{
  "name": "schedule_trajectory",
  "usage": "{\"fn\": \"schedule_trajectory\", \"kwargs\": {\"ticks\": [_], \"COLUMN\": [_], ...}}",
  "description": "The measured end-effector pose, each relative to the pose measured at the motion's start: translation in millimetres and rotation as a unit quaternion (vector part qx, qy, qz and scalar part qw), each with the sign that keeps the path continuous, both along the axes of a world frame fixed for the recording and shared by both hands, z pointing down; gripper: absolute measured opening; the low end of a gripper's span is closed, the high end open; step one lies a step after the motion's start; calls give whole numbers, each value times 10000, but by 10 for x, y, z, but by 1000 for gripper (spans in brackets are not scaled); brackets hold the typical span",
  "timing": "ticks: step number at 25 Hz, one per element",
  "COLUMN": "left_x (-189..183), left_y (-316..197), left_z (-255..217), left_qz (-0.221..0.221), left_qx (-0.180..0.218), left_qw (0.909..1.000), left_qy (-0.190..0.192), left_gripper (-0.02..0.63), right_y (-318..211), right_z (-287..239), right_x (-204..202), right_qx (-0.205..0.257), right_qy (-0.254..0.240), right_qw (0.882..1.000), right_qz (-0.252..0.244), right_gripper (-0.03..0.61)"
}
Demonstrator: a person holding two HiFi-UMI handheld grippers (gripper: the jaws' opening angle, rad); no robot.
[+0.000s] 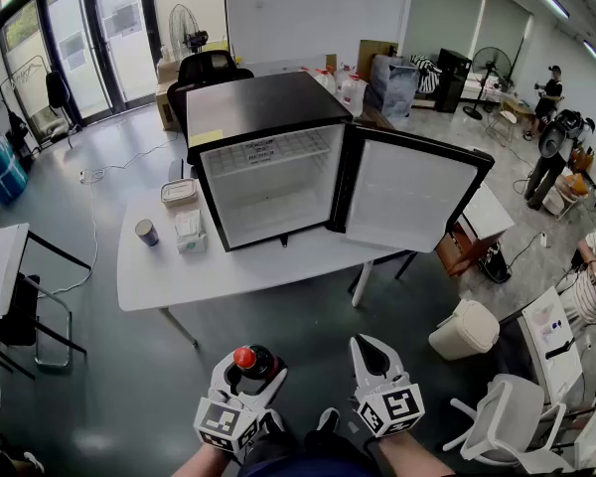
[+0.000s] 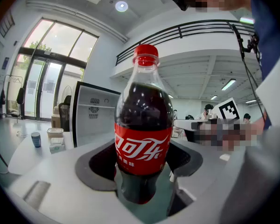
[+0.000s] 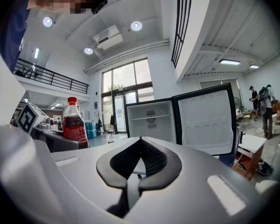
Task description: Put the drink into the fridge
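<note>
– Cola bottle [image 1: 250,359]: where is it?
– Upright between the jaws of the left tongs [image 1: 250,374]. It is low in the head view, close to the person and well apart from the mini fridge [image 1: 263,107]. It has a red cap on top, a red label and dark drink inside.
– So the left tongs are gripping it?
– Yes, they are spread wide round the cola bottle's body, with a dark pad on each side of it.
– And the right tongs [image 3: 140,143]?
– Closed on nothing; the curved pads meet at the tip. They sit just beside the left pair, on the person's right.
– The fridge?
– It stands on the white tabletop [image 1: 238,271] with its door [image 1: 412,195] swung wide to the right. A wire shelf [image 1: 268,153] runs across the white inside. A paper cup [image 1: 147,232], a tissue pack [image 1: 190,233] and a lidded container [image 1: 179,191] lie on the tabletop to its left.
</note>
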State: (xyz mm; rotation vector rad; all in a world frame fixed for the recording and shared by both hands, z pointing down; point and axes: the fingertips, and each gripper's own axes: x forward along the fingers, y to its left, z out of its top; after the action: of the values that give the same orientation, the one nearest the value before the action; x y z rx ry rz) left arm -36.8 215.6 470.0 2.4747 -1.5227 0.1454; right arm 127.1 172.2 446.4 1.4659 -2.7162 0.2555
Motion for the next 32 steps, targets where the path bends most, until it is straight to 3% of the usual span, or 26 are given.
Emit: {"fn": "schedule_trajectory", "kwargs": {"ticks": [13,21,26,32], "left_x": [-254,-516,-717,-863], "left_y": [-73,-128,-219,-352], "left_z": [-82,-26,36,87], "left_qz": [213,332,237,-33], "left_qx": [79,68,25,-39], "left_qw": [9997,9994,9997,10000], "left_qy": [-48,-43,-20,32], "left_gripper": [318,318,318,318], "right_y": [36,-21,-110,-283], "right_z": [-214,-236,-194,15], "right_x": [-305,-479,-616,-814], "right_qx": [111,140,97,-152], "right_qy": [-161,-5,89,177], "right_qw": [9997,9994,9993,9997], "right_qz": [130,331,358,3], "right_gripper": [6,6,6,6]}}
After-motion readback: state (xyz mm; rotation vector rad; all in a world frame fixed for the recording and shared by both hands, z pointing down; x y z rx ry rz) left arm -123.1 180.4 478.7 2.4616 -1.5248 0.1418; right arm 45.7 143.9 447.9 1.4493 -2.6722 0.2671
